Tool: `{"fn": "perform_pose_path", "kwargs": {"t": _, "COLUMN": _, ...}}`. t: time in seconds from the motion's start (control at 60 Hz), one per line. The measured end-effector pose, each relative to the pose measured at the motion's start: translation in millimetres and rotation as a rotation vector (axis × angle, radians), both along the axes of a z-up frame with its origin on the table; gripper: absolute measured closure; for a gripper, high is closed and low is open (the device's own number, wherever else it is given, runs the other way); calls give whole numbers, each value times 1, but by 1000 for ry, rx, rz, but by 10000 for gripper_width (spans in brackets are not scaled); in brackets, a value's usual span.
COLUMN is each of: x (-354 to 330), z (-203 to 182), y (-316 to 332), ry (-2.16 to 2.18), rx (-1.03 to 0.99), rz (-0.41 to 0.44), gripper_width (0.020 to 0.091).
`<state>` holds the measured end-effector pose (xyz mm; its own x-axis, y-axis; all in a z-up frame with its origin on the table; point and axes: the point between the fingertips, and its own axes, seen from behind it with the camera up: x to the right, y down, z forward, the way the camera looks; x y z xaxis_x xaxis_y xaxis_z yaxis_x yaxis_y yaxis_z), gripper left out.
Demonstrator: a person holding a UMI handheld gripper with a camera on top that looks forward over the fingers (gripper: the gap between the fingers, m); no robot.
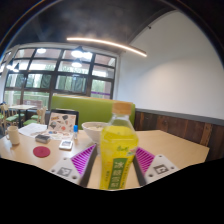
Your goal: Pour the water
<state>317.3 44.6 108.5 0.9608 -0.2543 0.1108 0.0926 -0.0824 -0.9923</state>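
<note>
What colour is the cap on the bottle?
The bottle has a yellow-orange cap, seen in the gripper view, between the fingers of the claw.

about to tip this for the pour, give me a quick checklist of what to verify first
1. Bottle between the gripper fingers: ok, it stands upright between both pink pads.
2. Firm grip on both sides: cannot tell, contact points are not clear.
3. Cap off: not ok, a cap still appears to sit on top.
4. Receiving vessel in reach: cannot tell, a white bowl sits beyond the fingers; whether it is the target is unclear.
5. Liquid inside: ok, yellow-green liquid fills the bottle.
6. Nearby clutter: not ok, a red coaster and boxes lie beside the pour path.
</note>
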Motion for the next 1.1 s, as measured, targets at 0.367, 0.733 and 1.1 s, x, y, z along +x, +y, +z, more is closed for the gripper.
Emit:
{"fn": "perform_pose_path", "kwargs": {"t": 0.367, "x": -11, "z": -4, "y": 29, "ry": -35, "rx": -21, "rz": -56, "gripper_width": 829}}
{"fn": "perform_pose_path", "kwargs": {"t": 0.733, "x": -257, "z": 124, "y": 94, "ry": -964, "rx": -64, "rz": 144, "gripper_width": 831}}
{"fn": "perform_pose_path", "kwargs": {"t": 1.1, "x": -371, "z": 48, "y": 126, "ry": -2102, "rx": -224, "rz": 228, "gripper_width": 831}}
